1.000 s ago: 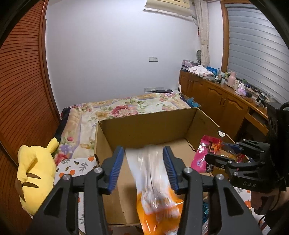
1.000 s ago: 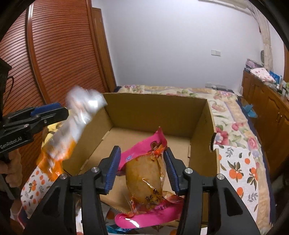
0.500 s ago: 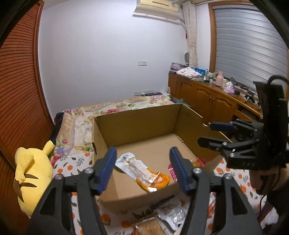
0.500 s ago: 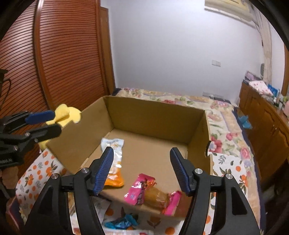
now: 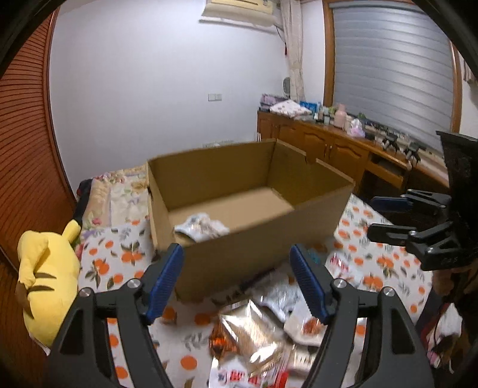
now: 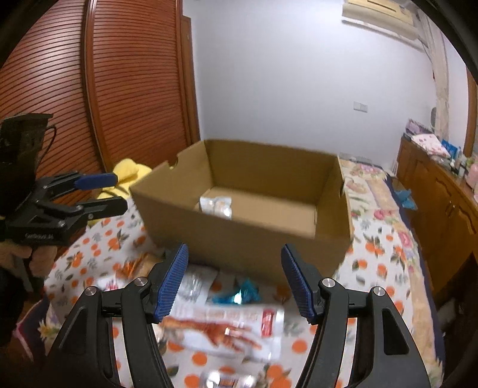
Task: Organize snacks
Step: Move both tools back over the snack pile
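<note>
Bed [image 5: 113, 256] under orange-print cover is carrying my cardboard box [image 5: 254, 238]; one snack packet [image 5: 203, 228] is lying inside, loose snacks [image 6: 227, 328] are waiting before it. Left tongs [image 5: 237, 280] and right tongs [image 6: 233, 280] are both gaping, gripping nothing.

This is a bedroom in a home: a bed [image 5: 125, 194] with floral bedding and an orange-print sheet, a yellow plush toy [image 5: 44, 268] beside a slatted wooden wardrobe [image 6: 119, 89], a cluttered wooden sideboard [image 5: 343, 149], a curtained, shuttered window [image 5: 388, 74] and a wall air conditioner [image 5: 242, 7].
</note>
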### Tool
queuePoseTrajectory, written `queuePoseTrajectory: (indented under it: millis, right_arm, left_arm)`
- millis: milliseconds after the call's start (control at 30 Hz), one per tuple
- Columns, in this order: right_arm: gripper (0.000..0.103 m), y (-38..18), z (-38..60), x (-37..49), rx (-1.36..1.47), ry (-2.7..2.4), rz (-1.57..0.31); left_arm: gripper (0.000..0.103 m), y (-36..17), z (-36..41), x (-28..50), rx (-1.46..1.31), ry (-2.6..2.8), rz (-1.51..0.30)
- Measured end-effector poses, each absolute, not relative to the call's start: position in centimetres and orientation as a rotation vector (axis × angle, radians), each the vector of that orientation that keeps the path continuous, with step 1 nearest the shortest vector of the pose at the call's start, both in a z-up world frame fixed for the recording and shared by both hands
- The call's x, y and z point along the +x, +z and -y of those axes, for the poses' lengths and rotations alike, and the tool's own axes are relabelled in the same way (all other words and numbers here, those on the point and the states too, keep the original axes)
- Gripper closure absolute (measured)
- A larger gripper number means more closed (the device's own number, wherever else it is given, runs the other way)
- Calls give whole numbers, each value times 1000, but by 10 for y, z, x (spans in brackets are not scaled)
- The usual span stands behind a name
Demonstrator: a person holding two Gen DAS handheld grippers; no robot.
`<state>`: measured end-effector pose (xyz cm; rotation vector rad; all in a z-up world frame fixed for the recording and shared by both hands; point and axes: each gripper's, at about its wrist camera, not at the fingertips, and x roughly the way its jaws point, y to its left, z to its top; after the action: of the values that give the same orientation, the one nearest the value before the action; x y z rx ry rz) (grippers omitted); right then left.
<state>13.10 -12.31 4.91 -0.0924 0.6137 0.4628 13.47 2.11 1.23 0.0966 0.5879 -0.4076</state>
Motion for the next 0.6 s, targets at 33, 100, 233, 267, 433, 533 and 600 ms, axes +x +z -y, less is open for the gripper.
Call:
queuePoseTrajectory:
  millis: [33,100,233,267,433,533,600]
  right_arm:
    - [37,44,124,125,-93,461,-621]
    - [37,34,125,113,-97,460,-638]
    - [37,14,129,93,-107,445,-678]
    - [37,8,129,89,-114,441,-692]
    - [37,-19,134,72,-131,443,-756]
    - [37,-35,139,64,-126,439,-794]
    - [37,-45,142,60,-119,433,-814]
  left_arm:
    - [29,7,-23,131,97,-409,-595]
    - [29,-3,-27,125,88,-408,-616]
    - [29,-19,-34,118,67,-397,-649]
    - [29,-24,-35,116,61,-395,-660]
    - [29,-41,-42,111,51,-379,-690]
    - [29,-52,-48,110,36,-365,-705]
    - [29,-57,-51,110,31,-359,-711]
